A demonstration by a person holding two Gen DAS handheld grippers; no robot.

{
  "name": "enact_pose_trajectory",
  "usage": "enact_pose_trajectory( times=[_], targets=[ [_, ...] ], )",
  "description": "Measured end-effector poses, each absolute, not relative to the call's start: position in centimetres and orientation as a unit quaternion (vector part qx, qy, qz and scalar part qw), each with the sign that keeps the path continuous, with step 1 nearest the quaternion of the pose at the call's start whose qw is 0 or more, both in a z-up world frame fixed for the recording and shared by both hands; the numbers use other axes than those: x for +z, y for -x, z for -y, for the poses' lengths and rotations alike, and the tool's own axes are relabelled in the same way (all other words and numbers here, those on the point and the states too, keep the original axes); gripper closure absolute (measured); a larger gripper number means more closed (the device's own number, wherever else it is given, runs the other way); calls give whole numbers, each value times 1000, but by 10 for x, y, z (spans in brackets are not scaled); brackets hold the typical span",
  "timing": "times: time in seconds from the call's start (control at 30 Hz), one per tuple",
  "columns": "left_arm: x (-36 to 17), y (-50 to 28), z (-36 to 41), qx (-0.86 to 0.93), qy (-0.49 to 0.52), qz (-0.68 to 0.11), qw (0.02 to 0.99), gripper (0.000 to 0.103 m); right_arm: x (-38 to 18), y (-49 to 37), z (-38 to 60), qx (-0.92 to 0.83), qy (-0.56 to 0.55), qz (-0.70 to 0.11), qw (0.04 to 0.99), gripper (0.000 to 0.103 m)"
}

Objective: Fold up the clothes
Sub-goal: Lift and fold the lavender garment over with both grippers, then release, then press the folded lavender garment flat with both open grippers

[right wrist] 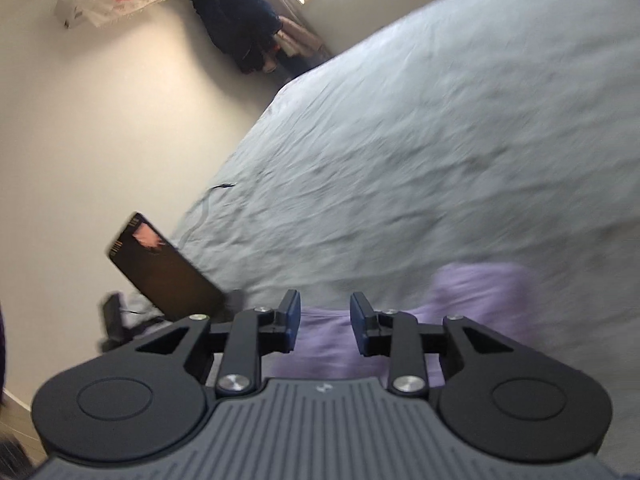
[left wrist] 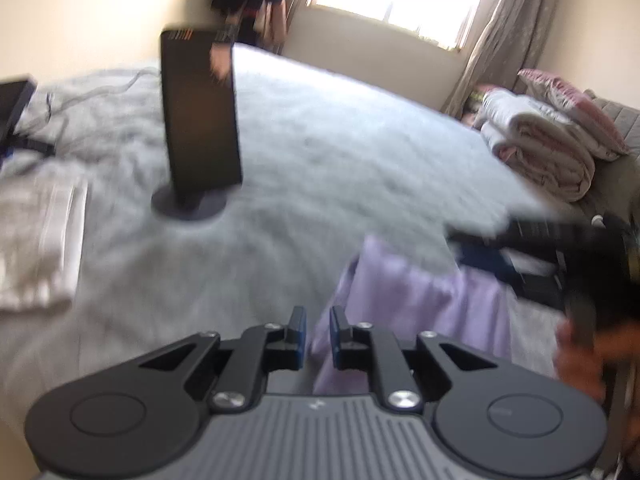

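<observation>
A lilac garment [left wrist: 420, 292] lies crumpled on the grey bed cover [left wrist: 340, 140], near the front edge. My left gripper [left wrist: 319, 320] hovers at the garment's left edge, open by a narrow gap, with nothing clearly held. In the right wrist view the garment [right wrist: 472, 292] spreads under and to the right of my right gripper [right wrist: 325, 312]. That gripper is open and empty just above the cloth. A hand [left wrist: 580, 352] holding a blurred black tool shows at the right of the left wrist view. Both views are motion-blurred.
A dark phone on a round stand [left wrist: 200, 120] sits upright on the bed, left of centre. A folded pale cloth [left wrist: 36, 248] lies at the far left. Rolled bedding and pink pillows [left wrist: 540, 148] are stacked at the right. Dark clothes [right wrist: 236, 24] hang in the corner.
</observation>
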State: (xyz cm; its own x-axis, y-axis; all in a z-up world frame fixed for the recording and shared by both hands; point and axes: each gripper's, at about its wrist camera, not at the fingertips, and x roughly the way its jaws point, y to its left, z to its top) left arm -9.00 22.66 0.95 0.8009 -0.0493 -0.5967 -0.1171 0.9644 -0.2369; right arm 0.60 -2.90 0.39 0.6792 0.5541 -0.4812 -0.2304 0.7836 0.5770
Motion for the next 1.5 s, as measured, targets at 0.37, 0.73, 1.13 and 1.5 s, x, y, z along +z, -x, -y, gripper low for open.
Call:
enact_pose_trajectory(
  times=[0.37,0.73,1.13,1.5],
  targets=[
    [-12,19,-180,-40,21,-279,959,92,-18,25,23,163,-76,-271,946,70],
    [-49,-4,-187,49,3,-307,950,92,-47,-9,25,116,-32,-293,949,81],
    [-15,29,-203,-12,35,-252,967,91,-19,40,33,185,-36,-275,943,72],
    [-34,52,-172,-77,-100,-301,945,91,-32,80,11,240,26,-296,924,72]
  ],
)
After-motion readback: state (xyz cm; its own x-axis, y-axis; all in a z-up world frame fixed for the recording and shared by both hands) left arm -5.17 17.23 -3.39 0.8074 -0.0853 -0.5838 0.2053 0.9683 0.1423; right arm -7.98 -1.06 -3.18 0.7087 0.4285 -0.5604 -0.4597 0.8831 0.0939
